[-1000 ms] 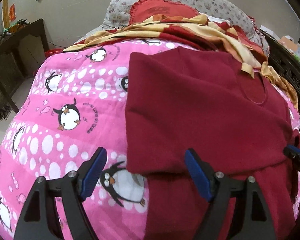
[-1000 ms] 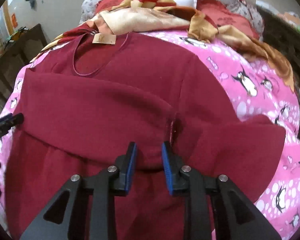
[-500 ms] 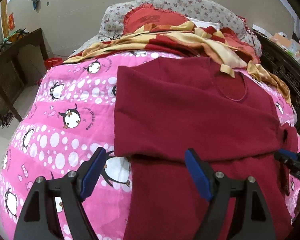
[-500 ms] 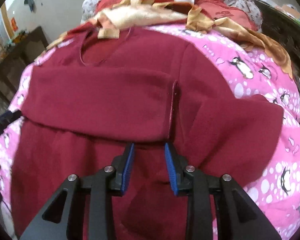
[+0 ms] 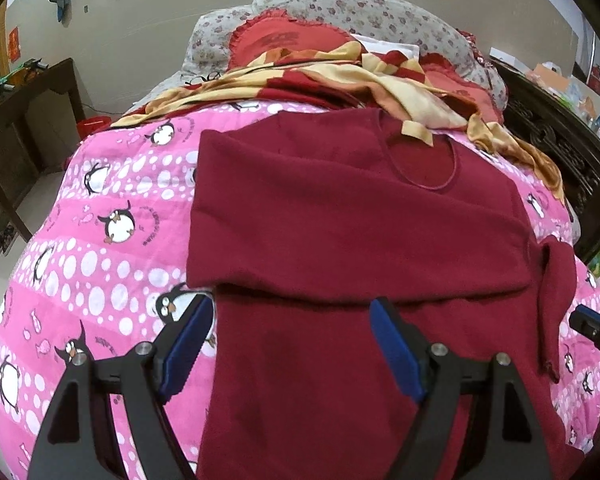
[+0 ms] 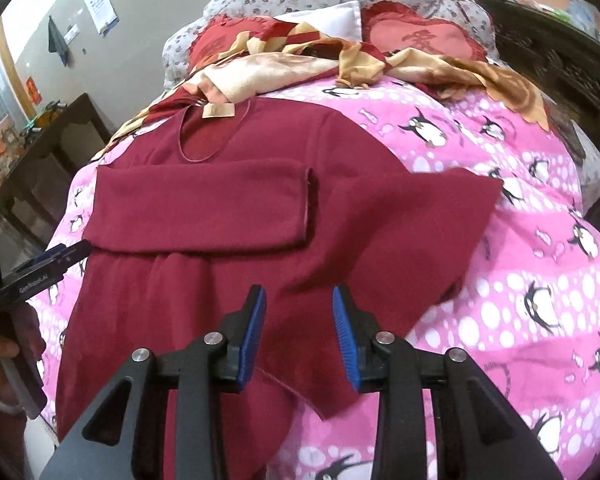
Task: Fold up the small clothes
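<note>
A dark red sweater (image 5: pixel 340 220) lies flat on the pink penguin quilt (image 5: pixel 100 240), neck toward the pillows. One sleeve (image 6: pixel 204 208) is folded across the chest; the other sleeve (image 6: pixel 400 232) spreads out to the right. My left gripper (image 5: pixel 294 344) hovers open over the sweater's lower left edge and holds nothing. My right gripper (image 6: pixel 300 332) hangs above the lower body of the sweater; its jaws are opening, with no cloth pinched between them. Each gripper also shows at the edge of the other's view: right gripper (image 5: pixel 592 332), left gripper (image 6: pixel 48 264).
A yellow and red blanket (image 5: pixel 340 76) and floral and red pillows (image 5: pixel 340 12) pile up at the bed's head, touching the sweater's collar. A dark wooden desk (image 5: pixel 16 120) stands to the left, dark carved furniture (image 5: pixel 560 152) to the right. A hand (image 6: pixel 4 344) holds the left gripper.
Both grippers have drawn back and up from the sweater, so more of it shows. The right jaws have widened and now sit well below the folded sleeve's edge.
</note>
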### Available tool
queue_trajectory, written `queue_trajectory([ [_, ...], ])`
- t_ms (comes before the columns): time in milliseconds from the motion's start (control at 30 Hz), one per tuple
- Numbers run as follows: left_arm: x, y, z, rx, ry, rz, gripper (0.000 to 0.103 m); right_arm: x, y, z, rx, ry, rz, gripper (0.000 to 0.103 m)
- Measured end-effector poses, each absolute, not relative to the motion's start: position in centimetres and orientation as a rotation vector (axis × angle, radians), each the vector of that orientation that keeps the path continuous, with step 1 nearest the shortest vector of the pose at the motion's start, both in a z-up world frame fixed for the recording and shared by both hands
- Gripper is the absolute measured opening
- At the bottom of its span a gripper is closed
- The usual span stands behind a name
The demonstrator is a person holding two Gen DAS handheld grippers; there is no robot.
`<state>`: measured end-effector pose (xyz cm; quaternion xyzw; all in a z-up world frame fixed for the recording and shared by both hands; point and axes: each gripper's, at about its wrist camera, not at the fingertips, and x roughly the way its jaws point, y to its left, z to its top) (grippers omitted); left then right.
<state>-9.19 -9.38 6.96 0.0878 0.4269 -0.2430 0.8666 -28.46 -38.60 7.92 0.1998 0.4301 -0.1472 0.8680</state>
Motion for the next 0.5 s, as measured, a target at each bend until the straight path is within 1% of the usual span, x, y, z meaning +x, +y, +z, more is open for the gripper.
queue_trajectory([
  [233,-10.6,-8.9,5.7,0.174,0.933,-0.520,0.084,-31.4,-40.0,8.0,0.434,0.886,-0.366,0.059],
  [433,-12.3,-9.0,2.4,0.239,1.004,-0.528,0.084,-33.4,-41.0,6.6,0.477,0.912,-0.387,0.059],
  [500,-12.8,-9.2,1.6,0.270,1.000,-0.520,0.084,-33.9,-41.3,5.8,0.504,0.923,-0.396,0.059],
])
